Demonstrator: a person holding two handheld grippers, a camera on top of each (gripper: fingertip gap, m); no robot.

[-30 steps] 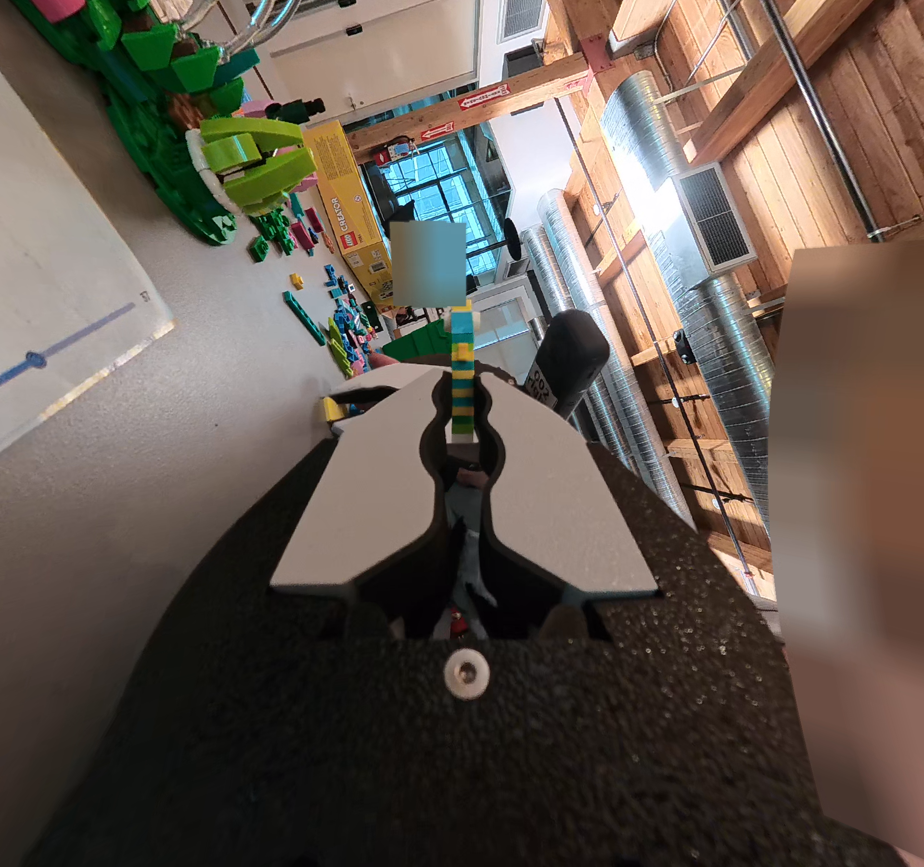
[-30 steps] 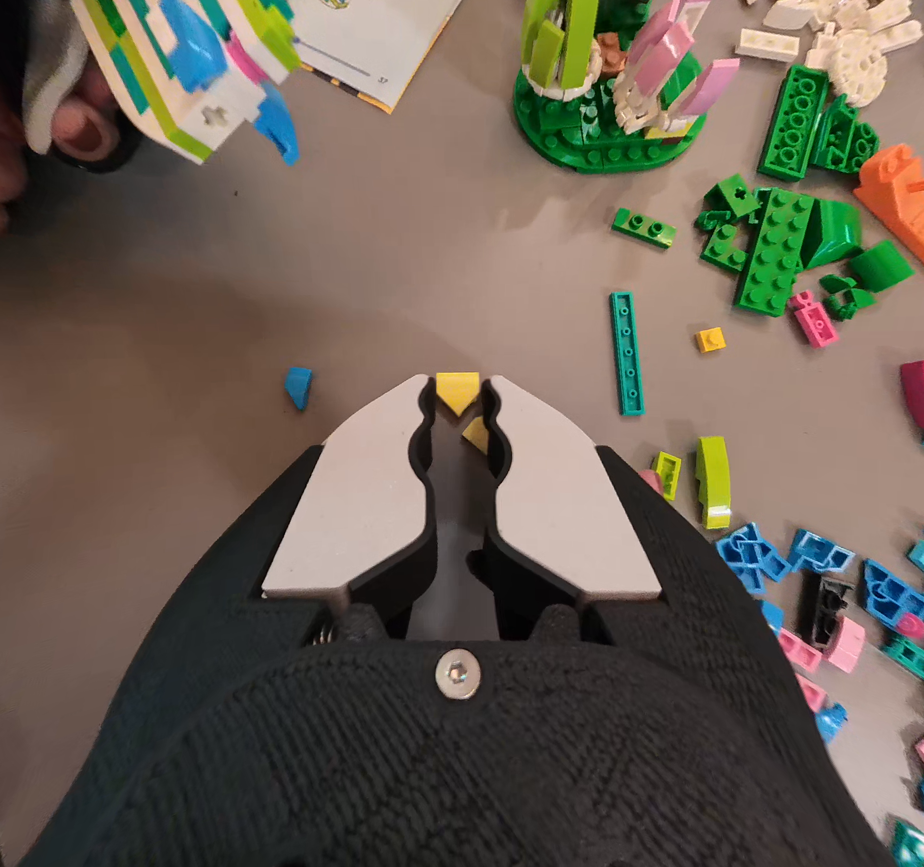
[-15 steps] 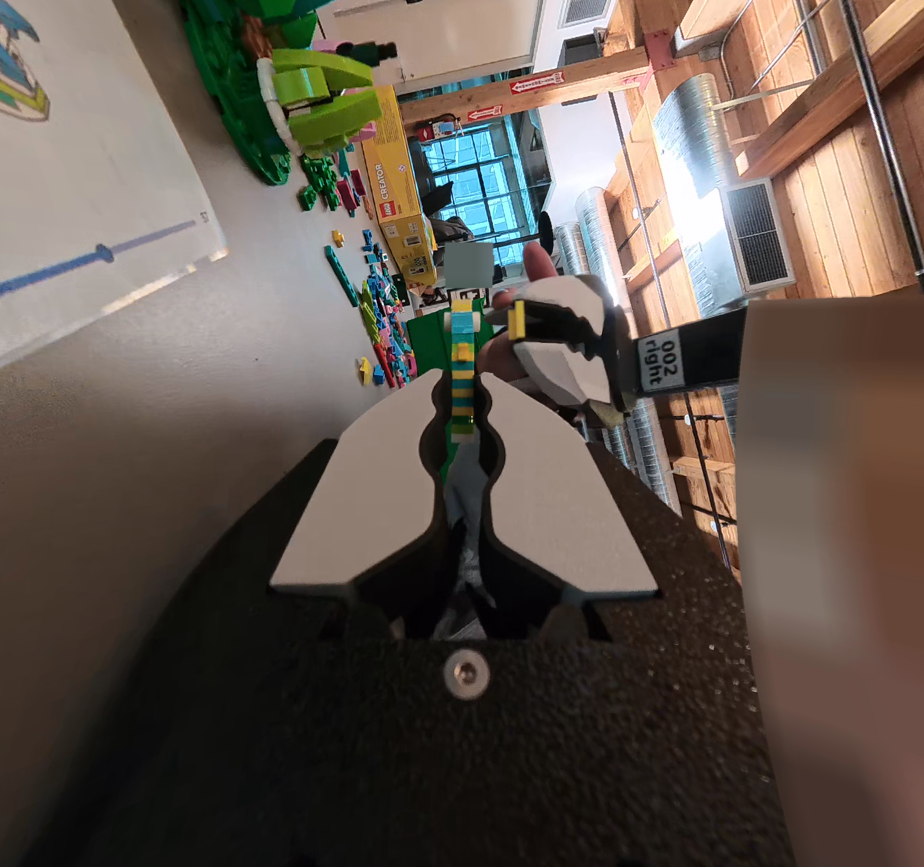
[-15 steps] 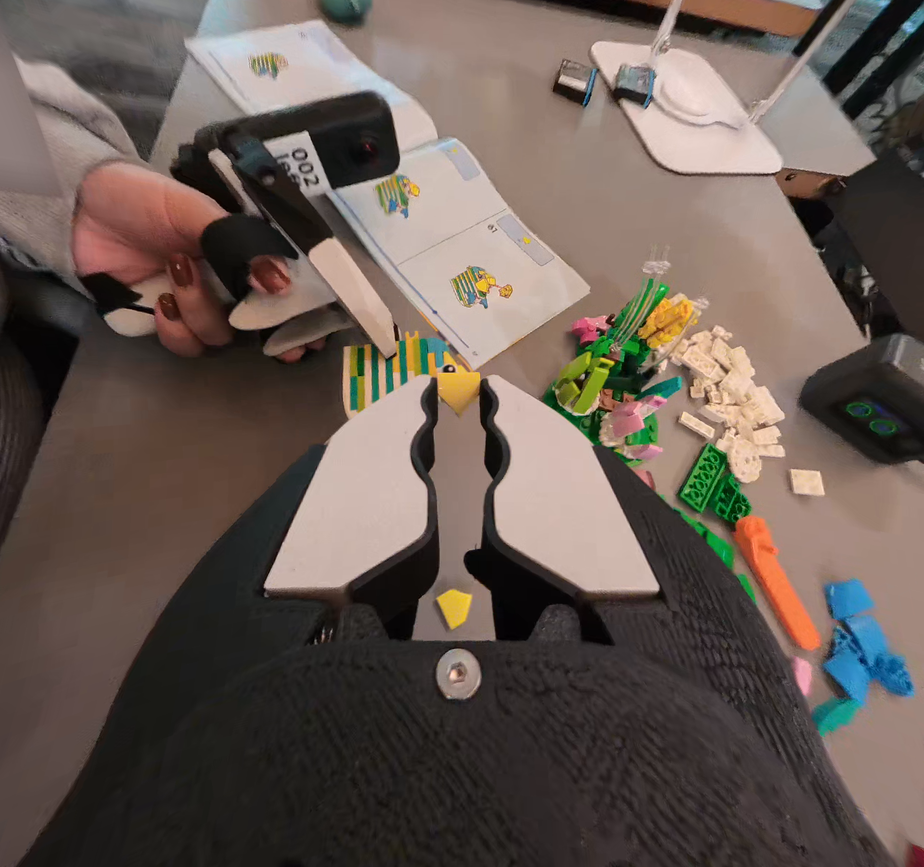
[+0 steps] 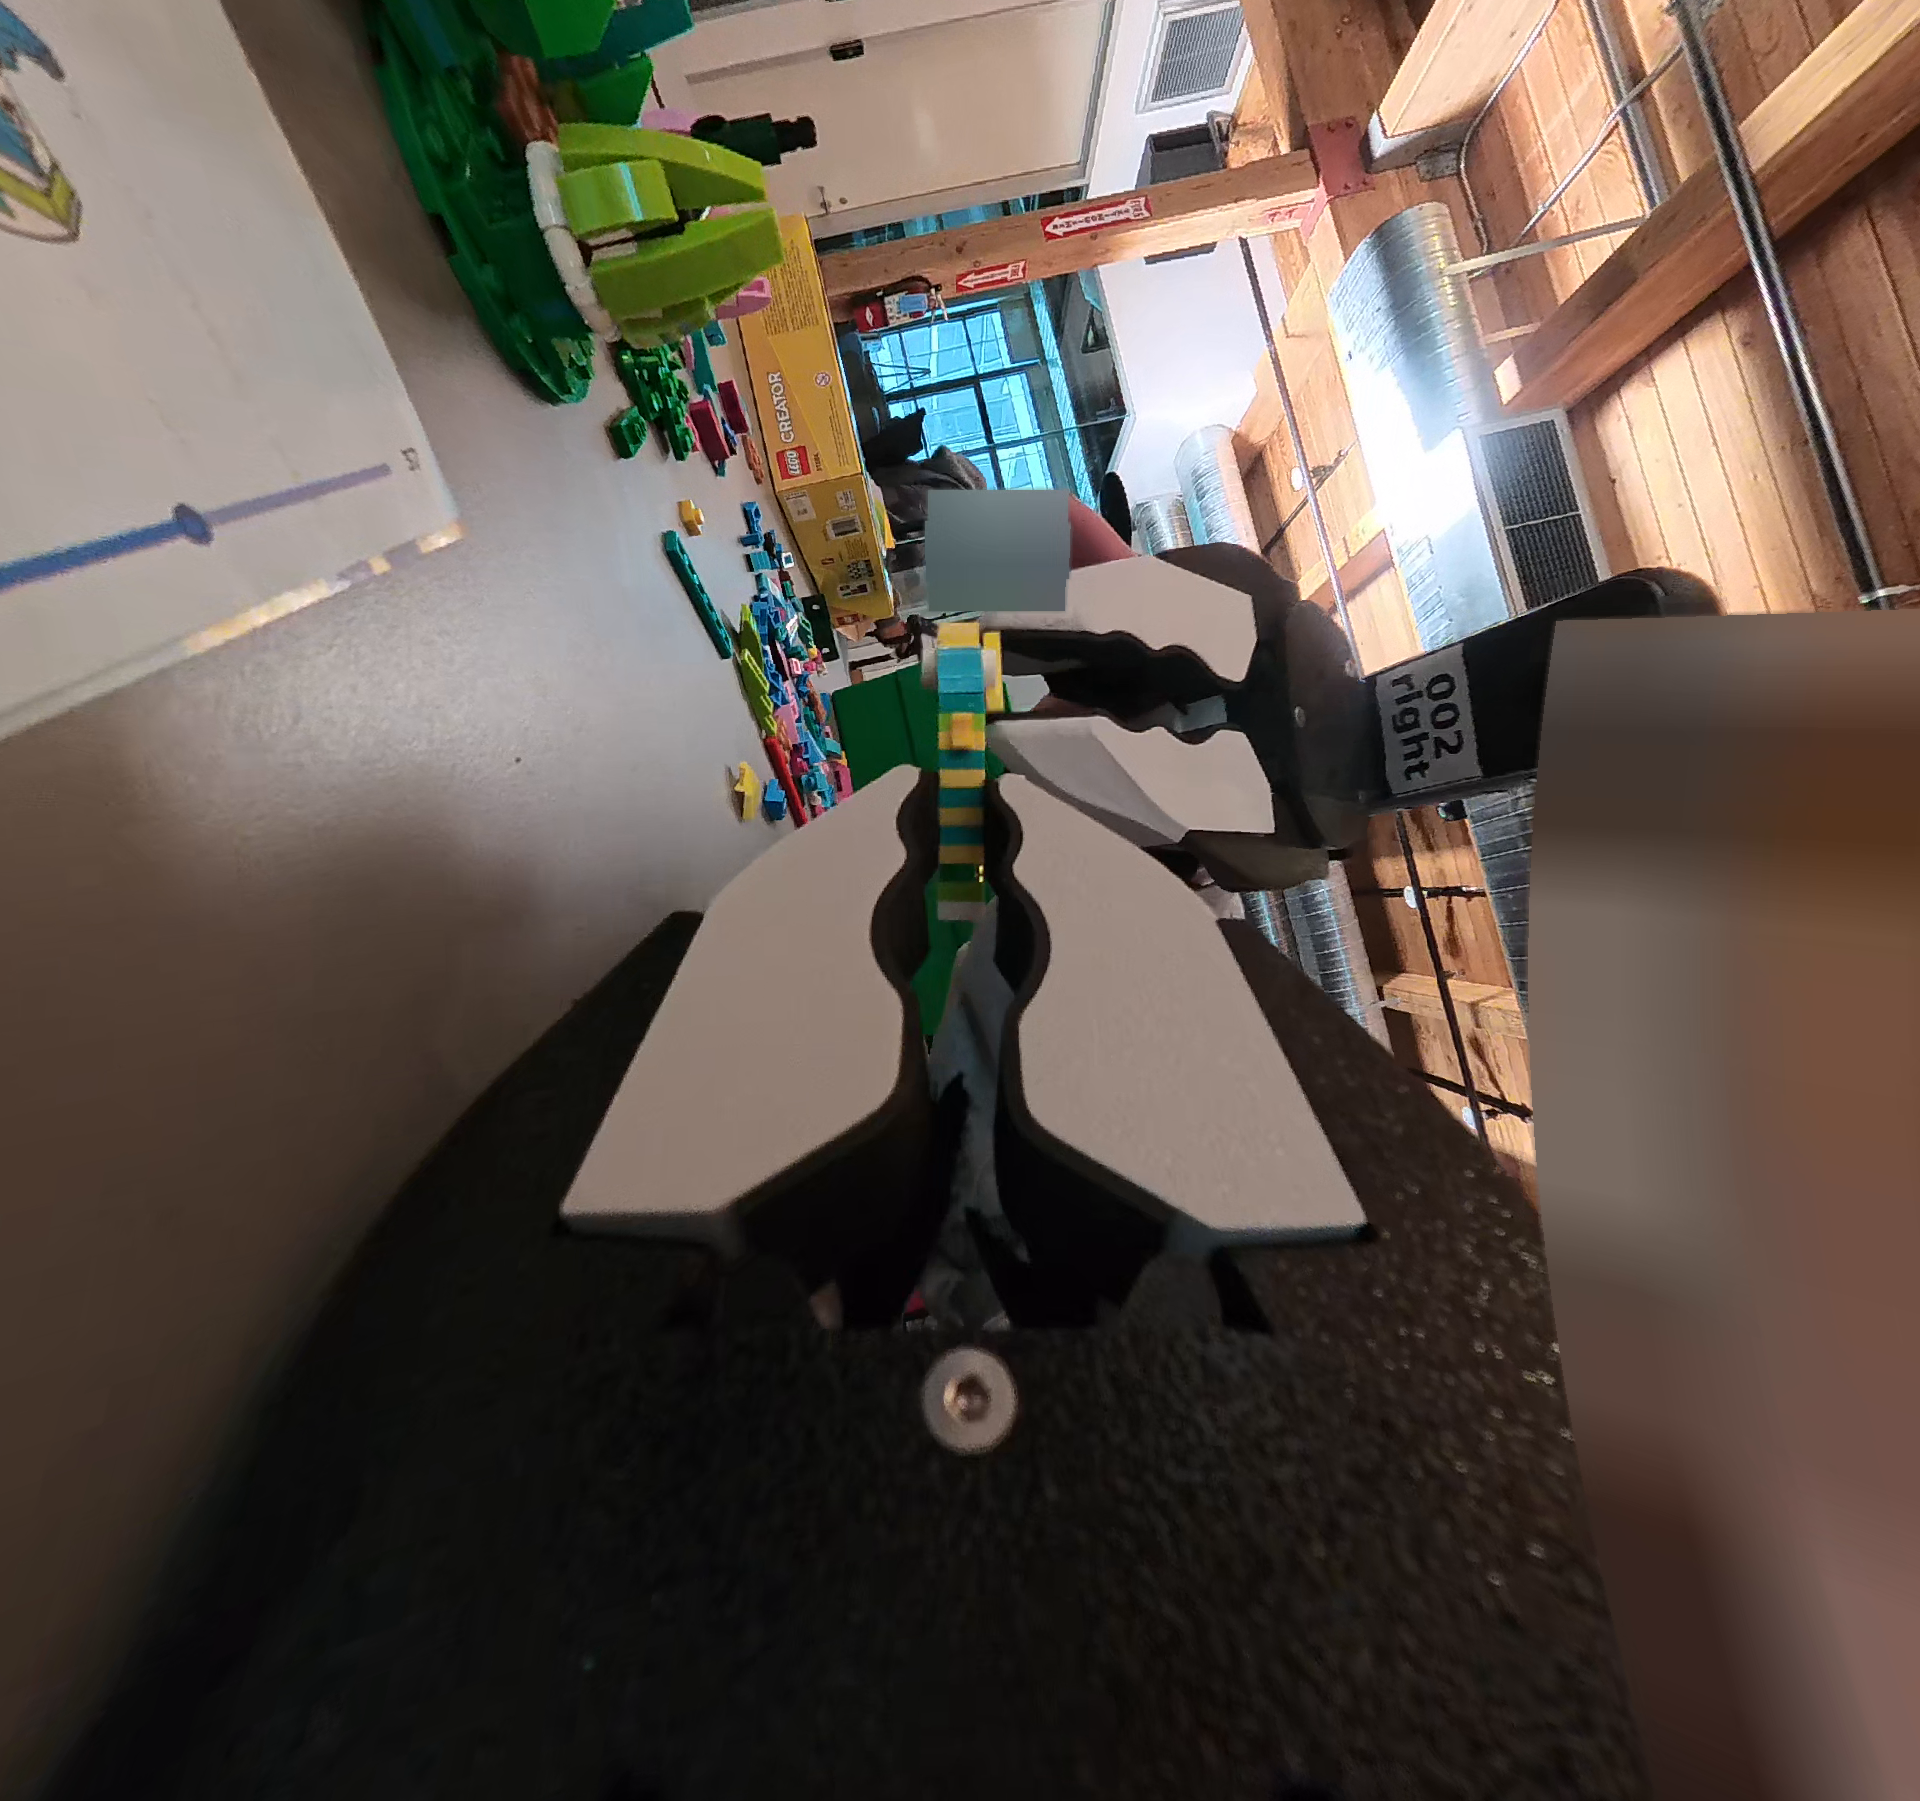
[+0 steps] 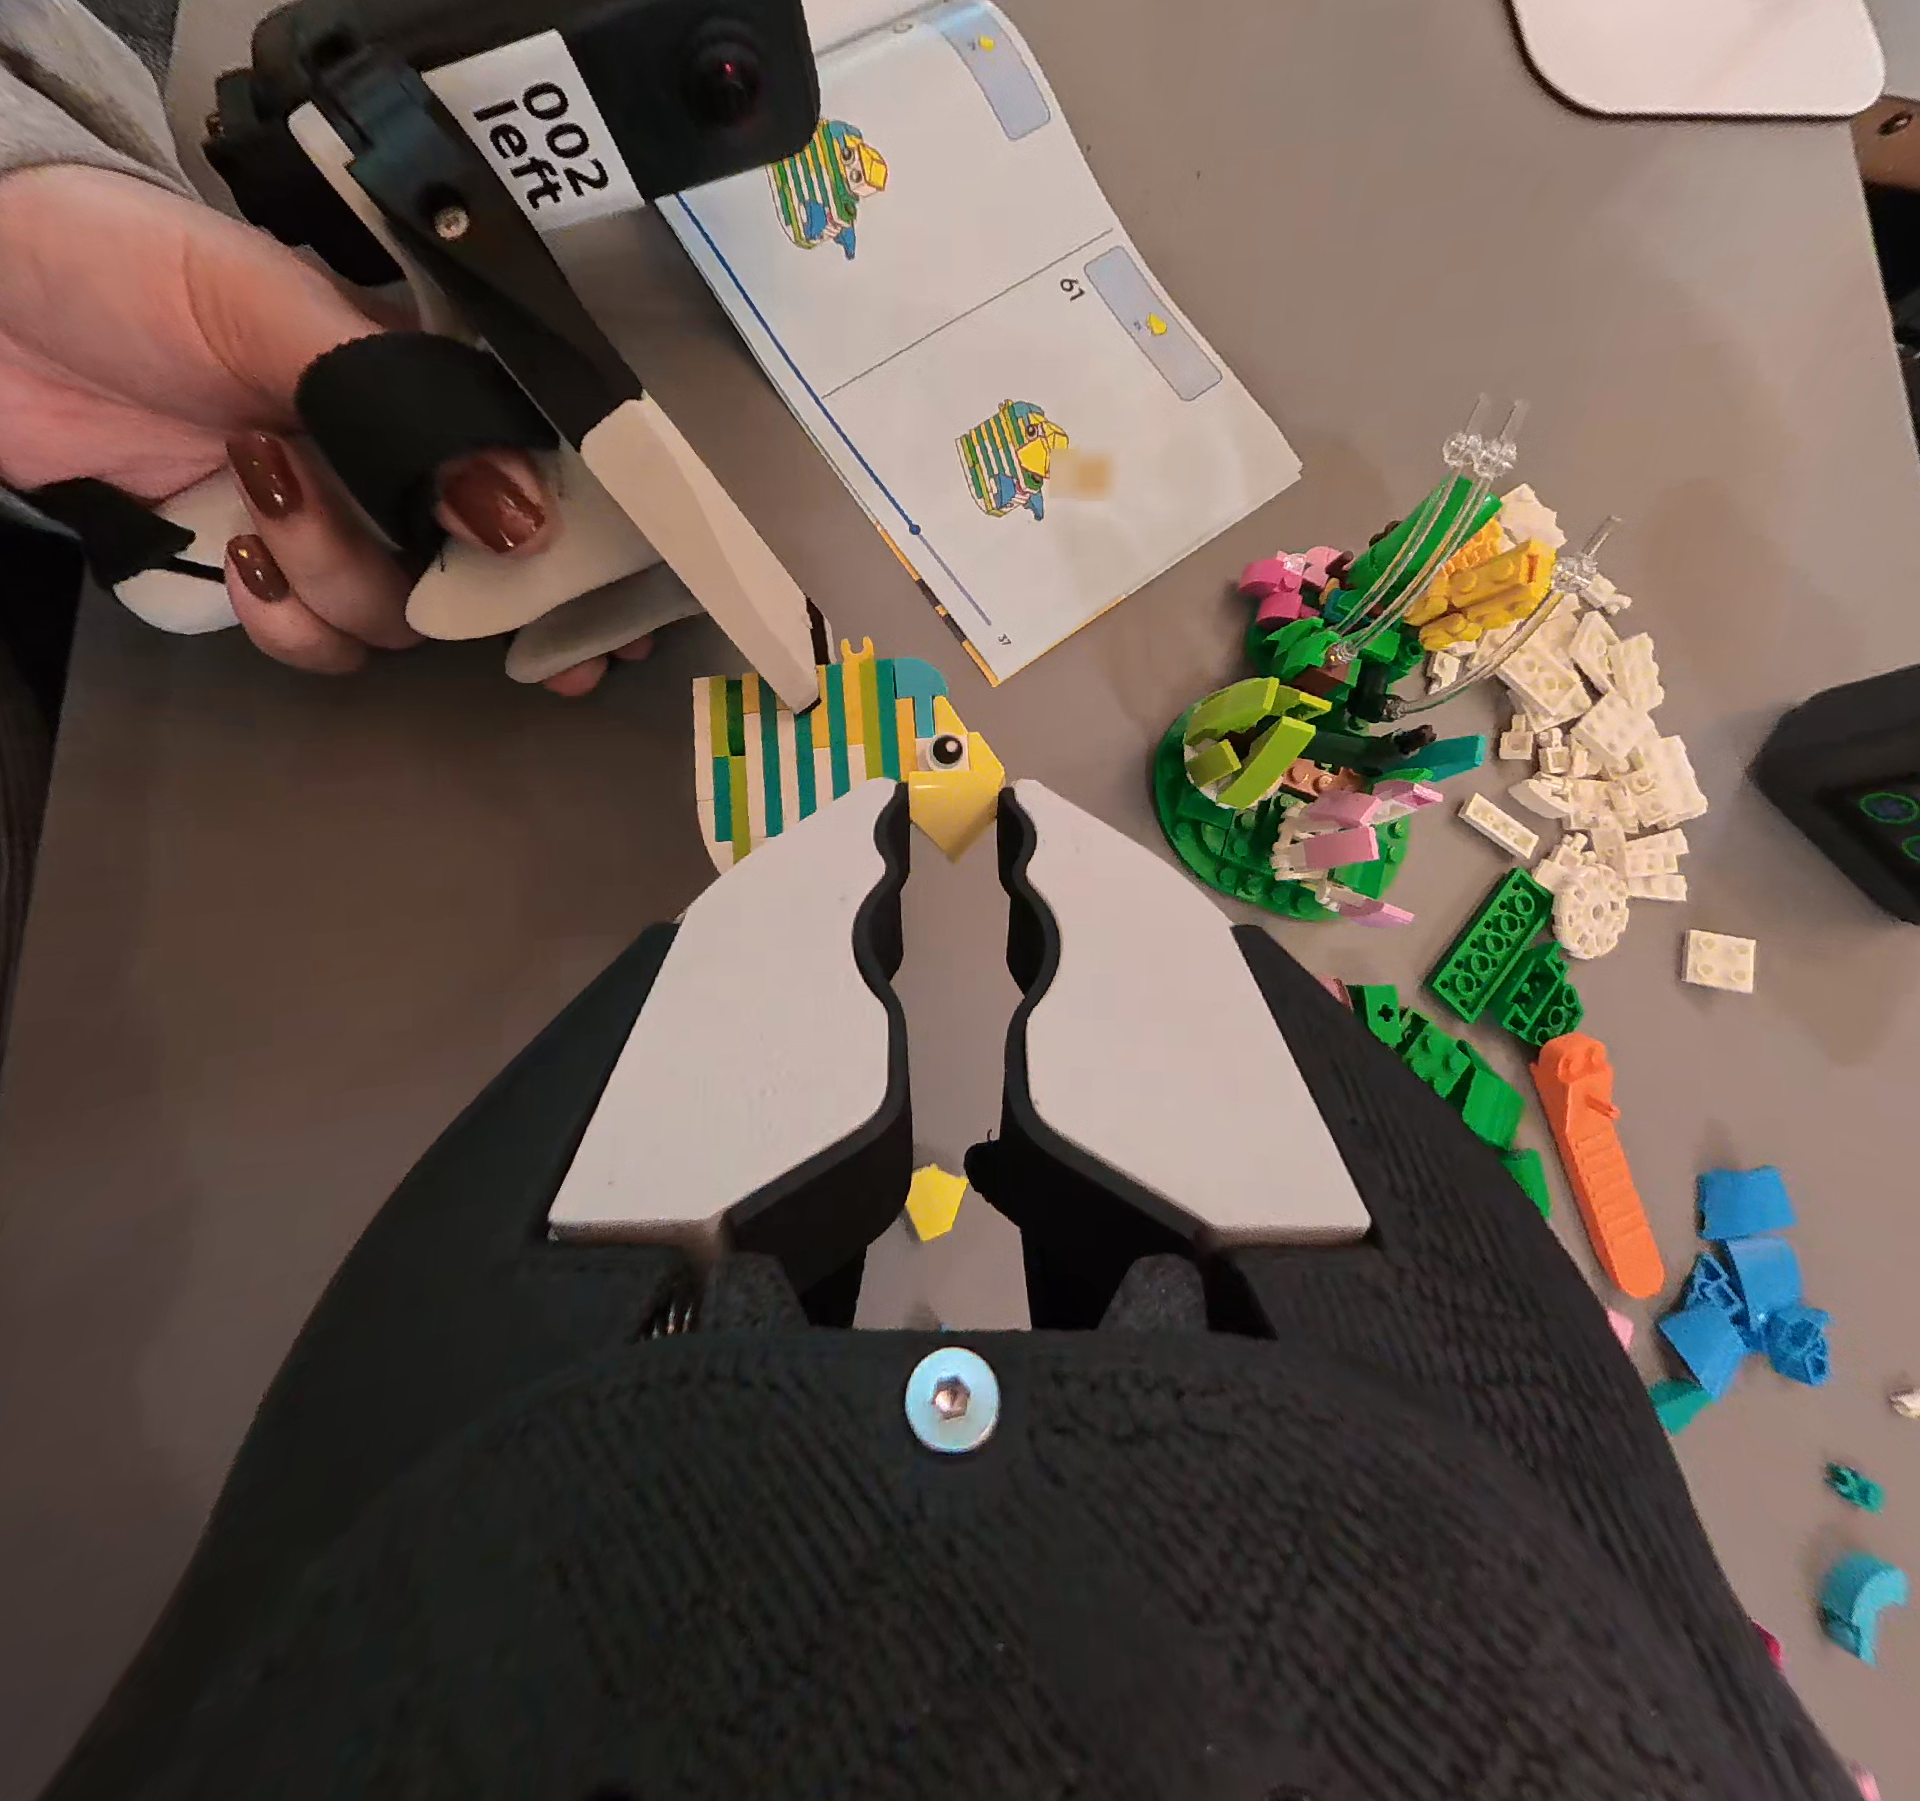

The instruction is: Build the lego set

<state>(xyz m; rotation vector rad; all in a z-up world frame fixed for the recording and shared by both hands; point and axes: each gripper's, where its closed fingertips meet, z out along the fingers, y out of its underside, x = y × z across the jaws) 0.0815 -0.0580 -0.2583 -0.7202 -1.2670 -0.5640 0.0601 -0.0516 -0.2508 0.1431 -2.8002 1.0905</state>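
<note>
A striped fish model in green, yellow, white and teal is held above the grey table. My left gripper is shut on the fish, which shows edge-on in the left wrist view. In the right wrist view its fingers clamp the fish's top from the upper left. My right gripper is shut on a small yellow wedge piece. The wedge touches the fish's yellow head just below its eye. In the left wrist view the right gripper comes in from the right.
An open instruction booklet lies behind the fish. A green plant model stands to the right, with white pieces, green bricks, an orange separator and blue pieces around it. A loose yellow wedge lies on the table. My left and right fingertips are right by each other. My right gripper's tips are some 20 centimetres from the orange separator.
My right gripper has carried the yellow wedge up from the table to the fish's head. My left gripper has kept hold of the fish and turned it side-on to the right gripper.
</note>
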